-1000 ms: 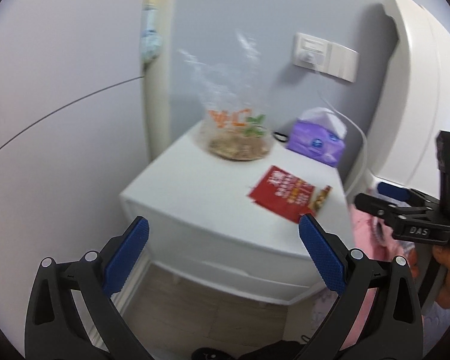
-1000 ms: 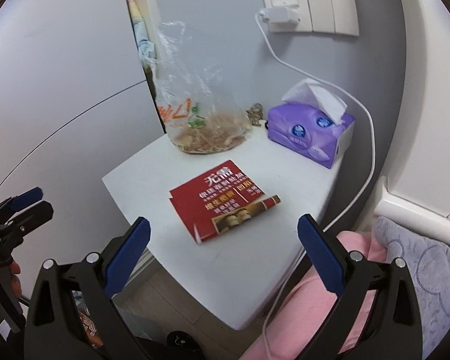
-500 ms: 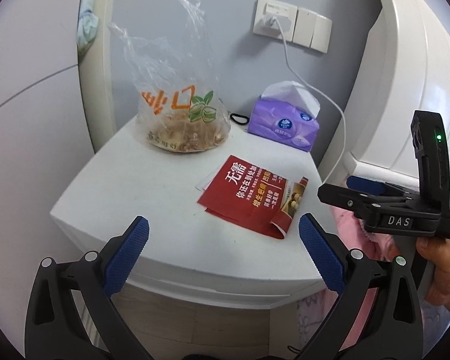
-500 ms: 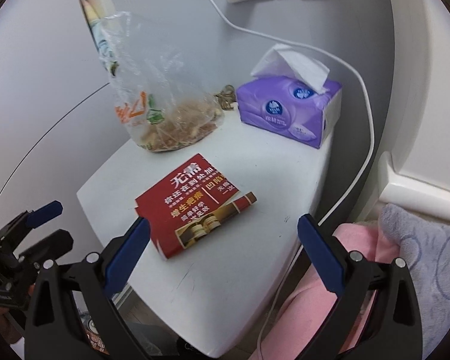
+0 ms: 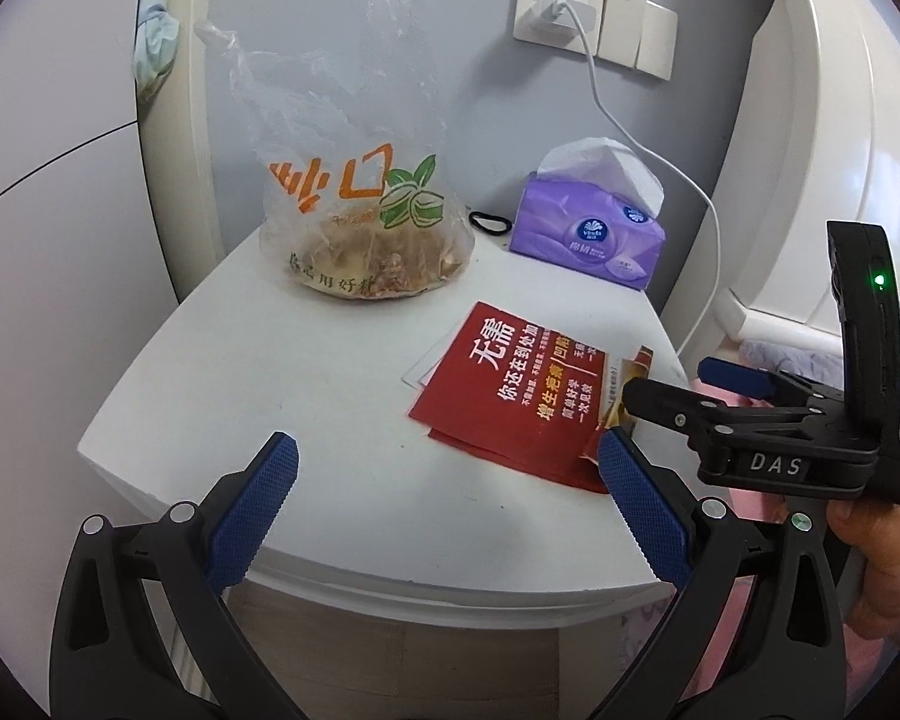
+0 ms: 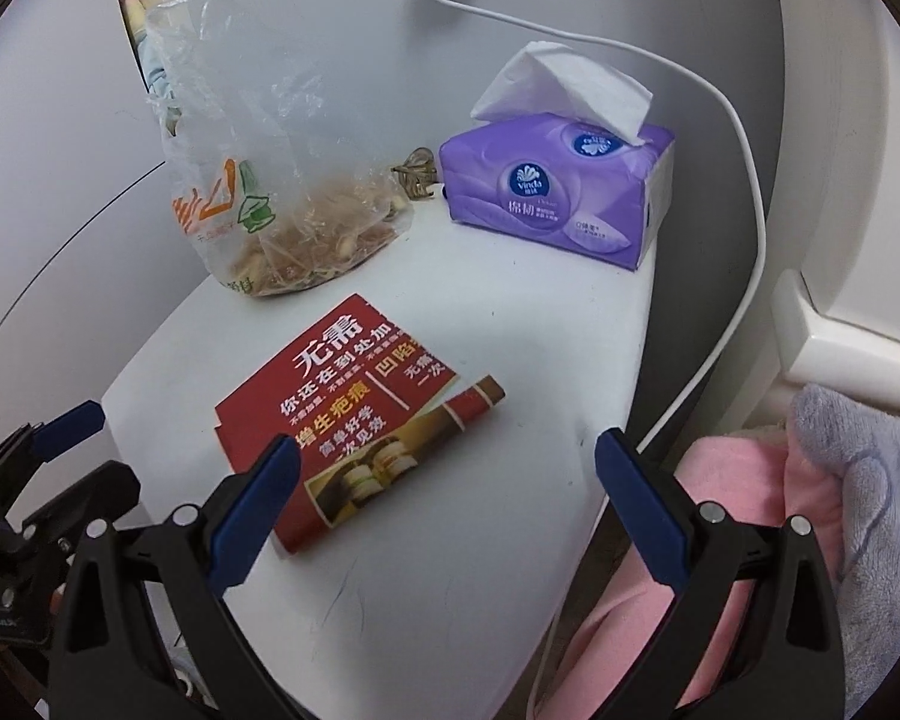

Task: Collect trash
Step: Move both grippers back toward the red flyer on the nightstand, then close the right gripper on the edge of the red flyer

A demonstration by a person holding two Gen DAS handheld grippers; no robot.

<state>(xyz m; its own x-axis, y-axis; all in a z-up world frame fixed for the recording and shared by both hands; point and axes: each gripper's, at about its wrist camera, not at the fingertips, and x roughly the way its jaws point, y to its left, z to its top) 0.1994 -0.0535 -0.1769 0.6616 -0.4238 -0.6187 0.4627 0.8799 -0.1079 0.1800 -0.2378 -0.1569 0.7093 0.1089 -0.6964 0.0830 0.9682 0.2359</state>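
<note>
A red leaflet (image 5: 513, 387) (image 6: 342, 408) lies flat on the white bedside table (image 5: 306, 396) (image 6: 510, 360), its right end curled up. Behind it stands a clear plastic bag (image 5: 360, 222) (image 6: 270, 192) holding nutshell scraps. My left gripper (image 5: 447, 474) is open above the table's front edge, left of the leaflet. My right gripper (image 6: 447, 468) is open just over the leaflet's near end, its left fingertip (image 6: 258, 495) overlapping the paper in the view. In the left wrist view the right gripper (image 5: 696, 381) shows side-on at the table's right edge, held by a hand (image 5: 876, 558).
A purple tissue pack (image 5: 591, 228) (image 6: 561, 186) sits at the back right. A black hair tie (image 5: 489, 222) and a brown clip (image 6: 414, 174) lie by the wall. A white charger cable (image 5: 711, 228) (image 6: 744, 264) hangs past the table. Pink and blue bedding (image 6: 810, 492) lies at right.
Both grippers have come closer to the table and lower. The right gripper has shifted over the near end of the leaflet. Both stay open.
</note>
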